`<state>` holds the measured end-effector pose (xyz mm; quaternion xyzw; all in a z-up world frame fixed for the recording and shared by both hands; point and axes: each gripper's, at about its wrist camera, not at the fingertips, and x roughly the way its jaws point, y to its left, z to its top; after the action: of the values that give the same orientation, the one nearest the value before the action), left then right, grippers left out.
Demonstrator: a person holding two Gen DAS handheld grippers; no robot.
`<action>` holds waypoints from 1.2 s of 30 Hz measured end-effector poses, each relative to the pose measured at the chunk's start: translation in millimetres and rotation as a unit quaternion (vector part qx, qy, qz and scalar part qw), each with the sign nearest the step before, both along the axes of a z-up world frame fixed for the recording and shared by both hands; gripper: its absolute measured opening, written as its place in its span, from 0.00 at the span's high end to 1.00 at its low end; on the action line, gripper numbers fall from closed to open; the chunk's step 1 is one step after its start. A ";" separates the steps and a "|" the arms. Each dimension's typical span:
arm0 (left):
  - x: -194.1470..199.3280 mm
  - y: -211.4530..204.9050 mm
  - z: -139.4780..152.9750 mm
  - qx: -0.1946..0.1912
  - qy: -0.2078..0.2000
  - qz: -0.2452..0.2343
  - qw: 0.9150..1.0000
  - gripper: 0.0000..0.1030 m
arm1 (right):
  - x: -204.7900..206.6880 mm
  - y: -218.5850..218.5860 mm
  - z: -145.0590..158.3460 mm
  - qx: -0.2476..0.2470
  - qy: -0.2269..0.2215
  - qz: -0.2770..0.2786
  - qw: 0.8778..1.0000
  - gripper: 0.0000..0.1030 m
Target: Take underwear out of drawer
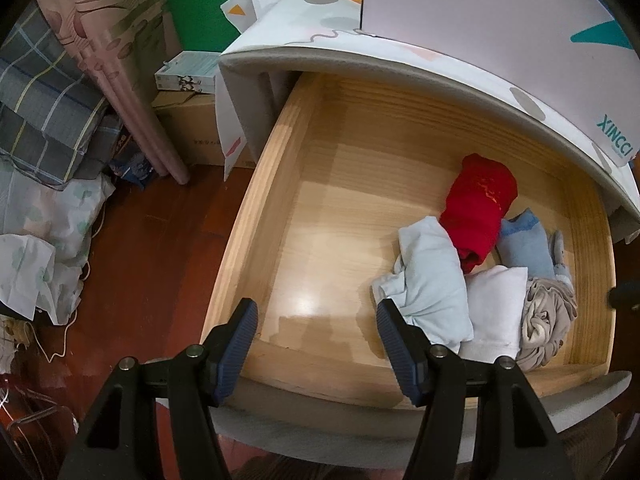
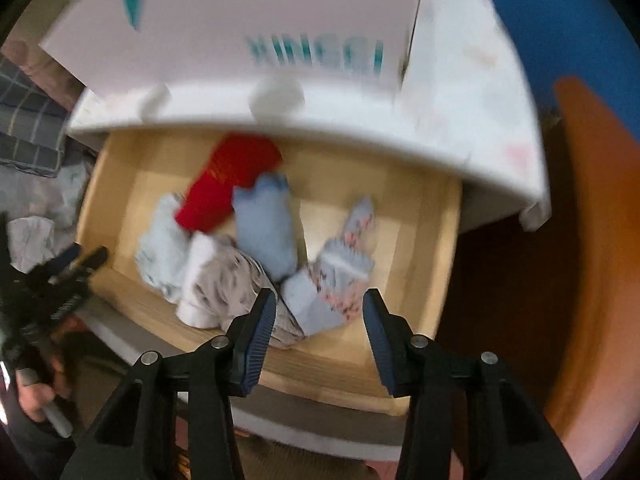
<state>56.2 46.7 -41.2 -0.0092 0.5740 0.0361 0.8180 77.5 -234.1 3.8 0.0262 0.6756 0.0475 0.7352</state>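
Jaws on the left gripper stand wide apart with nothing between them, hovering over the front edge of the open wooden drawer. From this wrist view the drawer's left half is bare board, and the folded underwear is bunched toward its right front corner: a pale blue roll nearest the gripper's right finger, a red roll lying behind it, a white folded piece, a darker blue one and a beige bundle against the right wall. The patterned cabinet top overhangs the drawer's back.

Over on the right wrist view, which is smeared by motion, the right gripper is likewise spread open and empty, poised above the drawer's front rail. Directly ahead of it lie a blue floral piece and the grey-beige bundle, with the blue roll and red roll further back. The left gripper is visible at the drawer's left front corner.

To my eye the step is the first pick. It would go best by choosing one piece at the pile's edge, probably the floral one for the right hand, lowering with the opening straddling a fold, pinching enough cloth thickness, then lifting straight up clear of the front rail so neighbours are not dragged along.
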 end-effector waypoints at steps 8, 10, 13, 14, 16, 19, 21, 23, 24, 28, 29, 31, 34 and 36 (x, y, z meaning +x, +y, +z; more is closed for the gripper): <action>0.7 -1.1 -1.0 0.001 0.003 -0.003 1.000 0.38 | 14.9 5.5 -48.4 -0.006 0.036 -0.017 0.999 0.60; 1.0 -0.4 -1.2 0.000 0.004 -0.003 1.000 0.38 | 17.1 6.5 -56.9 -0.008 0.044 -0.019 0.999 0.58; 2.0 0.0 -2.2 -0.003 0.007 -0.002 1.000 0.38 | 19.4 10.3 -67.0 -0.015 0.053 -0.013 0.998 0.58; 2.1 0.3 -2.6 -0.003 0.008 -0.002 1.000 0.38 | 19.9 12.1 -70.8 -0.020 0.057 -0.008 0.998 0.58; 2.8 0.1 -3.6 -0.004 0.009 -0.003 1.000 0.38 | 20.2 14.7 -75.4 -0.023 0.063 -0.001 0.998 0.58; 3.2 0.1 -4.2 -0.004 0.011 -0.004 1.000 0.38 | 19.5 18.6 -80.3 -0.035 0.069 0.013 0.997 0.59; 3.3 -0.2 -4.8 -0.004 0.012 -0.004 1.000 0.38 | 19.4 19.8 -80.9 -0.038 0.071 0.016 0.997 0.59; 3.6 -0.5 -5.0 -0.004 0.013 -0.004 1.000 0.38 | 17.7 20.8 -83.3 -0.046 0.078 0.022 0.996 0.60; 3.7 -0.7 -5.1 -0.003 0.013 -0.004 1.000 0.38 | 16.5 20.9 -84.8 -0.051 0.082 0.024 0.995 0.62; 3.2 -2.0 -5.4 -0.001 0.013 -0.005 1.000 0.38 | 11.3 21.2 -86.6 -0.063 0.087 0.035 0.994 0.64; 2.9 -2.5 -5.6 0.000 0.013 -0.006 1.000 0.38 | 10.8 23.2 -87.8 -0.066 0.089 0.038 0.993 0.65; 2.6 -3.9 -6.0 0.002 0.013 -0.007 1.000 0.38 | 7.0 24.1 -90.5 -0.071 0.093 0.043 0.992 0.65; 2.7 -4.5 -5.7 0.004 0.013 -0.009 1.000 0.38 | 7.0 24.1 -91.3 -0.075 0.102 0.049 0.991 0.67; 2.8 -4.9 -5.5 0.005 0.015 -0.010 1.000 0.38 | 6.6 25.4 -91.4 -0.081 0.106 0.055 0.990 0.67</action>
<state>59.1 41.8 -46.7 0.0016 0.5859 0.0309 0.8098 84.2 -208.7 -87.5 -0.0653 0.7515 0.0302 0.6557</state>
